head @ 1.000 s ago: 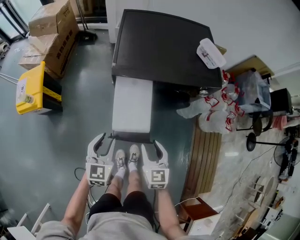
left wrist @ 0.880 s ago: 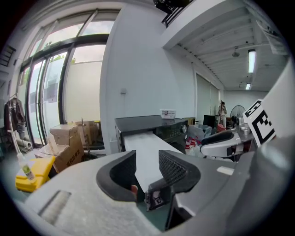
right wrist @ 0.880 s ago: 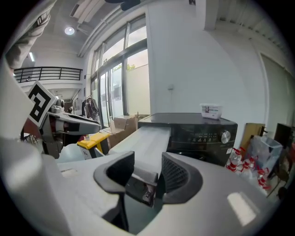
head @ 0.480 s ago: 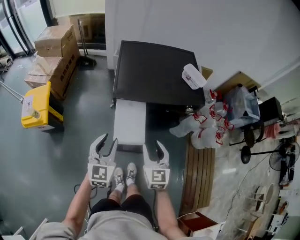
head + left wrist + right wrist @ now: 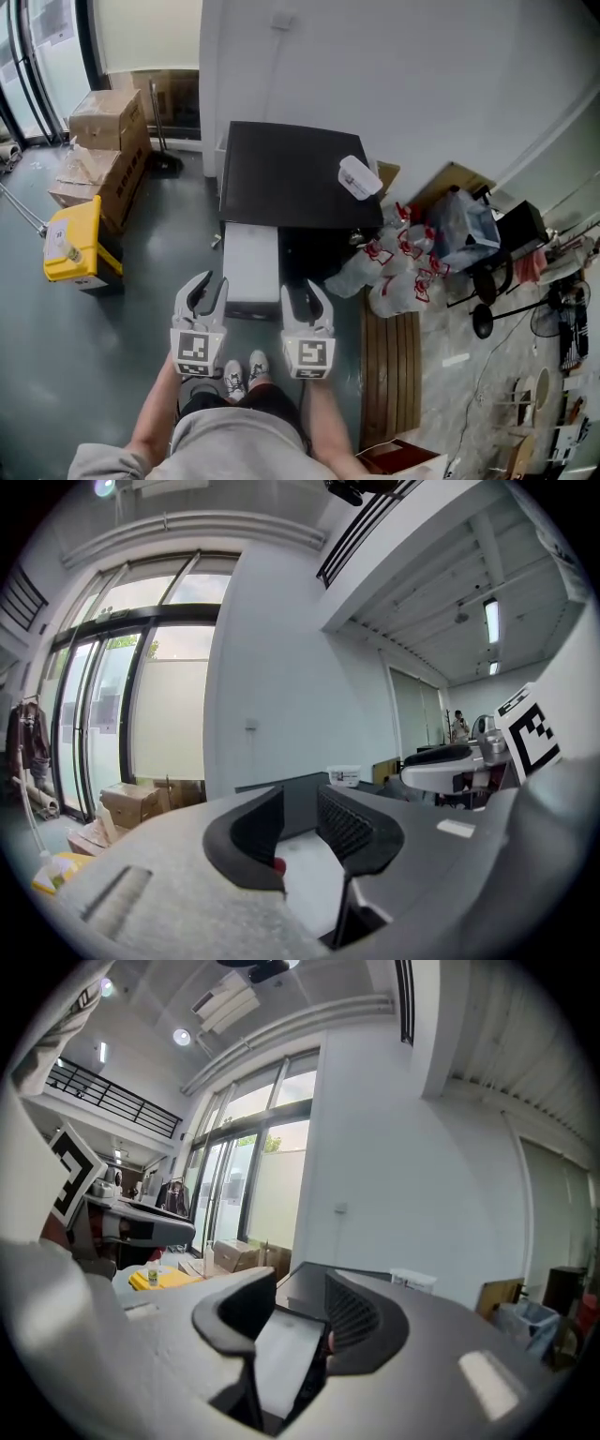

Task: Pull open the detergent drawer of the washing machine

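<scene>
Because both grippers carry nothing, the danger now is a bump, not a drop. Your left gripper (image 5: 206, 284) and right gripper (image 5: 305, 289) hover at either side of the near end of the white drawer (image 5: 251, 258). It seems to stand already pulled far out from the left front of the black washing machine (image 5: 291, 173). The jaws of both are apart and have just been closing a little. Only the white surface shows through the gaps, with nothing gripped.

If you lower a hand carelessly, a jaw can knock the drawer sideways and strain its rail. If you pull more, it may come off its stop. The plastic bags (image 5: 389, 272) lie near on the right, and a wide swing of that hand could catch them.
</scene>
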A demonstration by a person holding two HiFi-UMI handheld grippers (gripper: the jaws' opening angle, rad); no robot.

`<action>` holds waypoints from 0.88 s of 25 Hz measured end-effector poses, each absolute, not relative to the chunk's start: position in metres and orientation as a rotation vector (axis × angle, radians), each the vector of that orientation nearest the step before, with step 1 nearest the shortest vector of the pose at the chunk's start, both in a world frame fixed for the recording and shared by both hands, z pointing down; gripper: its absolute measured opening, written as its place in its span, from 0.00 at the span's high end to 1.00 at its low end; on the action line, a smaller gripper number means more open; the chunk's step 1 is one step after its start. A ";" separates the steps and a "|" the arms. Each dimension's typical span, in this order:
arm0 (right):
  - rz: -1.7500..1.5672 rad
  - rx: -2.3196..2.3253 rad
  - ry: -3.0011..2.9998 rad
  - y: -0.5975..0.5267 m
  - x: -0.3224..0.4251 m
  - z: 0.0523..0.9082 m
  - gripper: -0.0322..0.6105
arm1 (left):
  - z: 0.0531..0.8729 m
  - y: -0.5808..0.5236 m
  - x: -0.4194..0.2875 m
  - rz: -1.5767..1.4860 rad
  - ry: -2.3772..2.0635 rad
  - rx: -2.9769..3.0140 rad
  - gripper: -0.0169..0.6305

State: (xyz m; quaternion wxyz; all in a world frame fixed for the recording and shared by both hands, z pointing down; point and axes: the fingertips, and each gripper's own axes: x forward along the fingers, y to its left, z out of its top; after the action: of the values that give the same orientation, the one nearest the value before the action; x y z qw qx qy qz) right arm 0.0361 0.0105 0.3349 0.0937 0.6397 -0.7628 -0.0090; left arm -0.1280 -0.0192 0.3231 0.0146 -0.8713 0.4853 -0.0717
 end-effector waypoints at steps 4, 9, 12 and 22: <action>-0.084 1.922 -2.250 0.017 0.038 0.317 0.74 | 0.307 -0.016 -0.131 -0.196 1.514 -2.679 0.85; -0.103 1.941 -2.232 0.027 0.042 0.311 0.84 | 0.299 -0.011 -0.133 -0.196 1.506 -2.654 0.92; -0.088 1.962 -2.233 0.032 0.043 0.310 0.94 | 0.299 -0.009 -0.133 -0.196 1.512 -2.659 0.94; -0.107 1.930 -2.258 0.034 0.034 0.309 0.94 | 0.299 -0.007 -0.132 -0.208 1.516 -2.660 0.95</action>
State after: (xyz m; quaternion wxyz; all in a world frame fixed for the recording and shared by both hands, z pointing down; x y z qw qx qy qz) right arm 0.0336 0.0340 0.3093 0.0843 0.6470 -0.7569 -0.0359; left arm -0.1320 -0.0069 0.2988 0.0365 -0.8663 0.4937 -0.0676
